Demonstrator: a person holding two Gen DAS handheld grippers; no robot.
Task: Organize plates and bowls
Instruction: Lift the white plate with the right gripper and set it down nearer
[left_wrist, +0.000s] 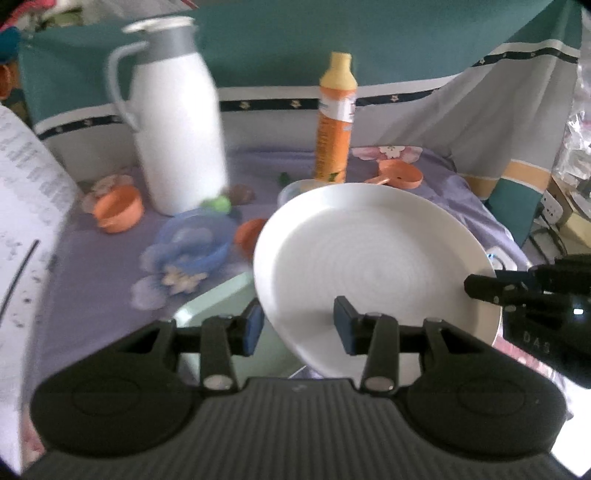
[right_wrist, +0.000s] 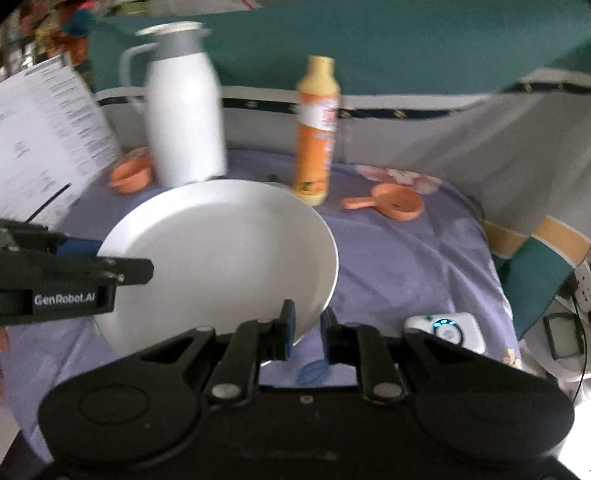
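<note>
A large white plate (left_wrist: 369, 266) is held tilted above the purple tablecloth; it also shows in the right wrist view (right_wrist: 221, 258). My left gripper (left_wrist: 299, 328) is open, its fingers straddling the plate's near left rim without closing on it. My right gripper (right_wrist: 306, 332) is shut on the plate's right rim and carries it; it shows at the right of the left wrist view (left_wrist: 480, 288). A blue bowl (left_wrist: 192, 243) and a small orange bowl (left_wrist: 118, 208) sit on the cloth. A pale green tray (left_wrist: 218, 302) lies under the left gripper.
A white thermos jug (left_wrist: 177, 129) and an orange bottle (left_wrist: 334, 118) stand at the back. An orange handled cup (right_wrist: 397, 203) lies at the right. A printed sheet (right_wrist: 48, 136) stands at the left. A white device (right_wrist: 448, 330) with lit dots lies near the table's right edge.
</note>
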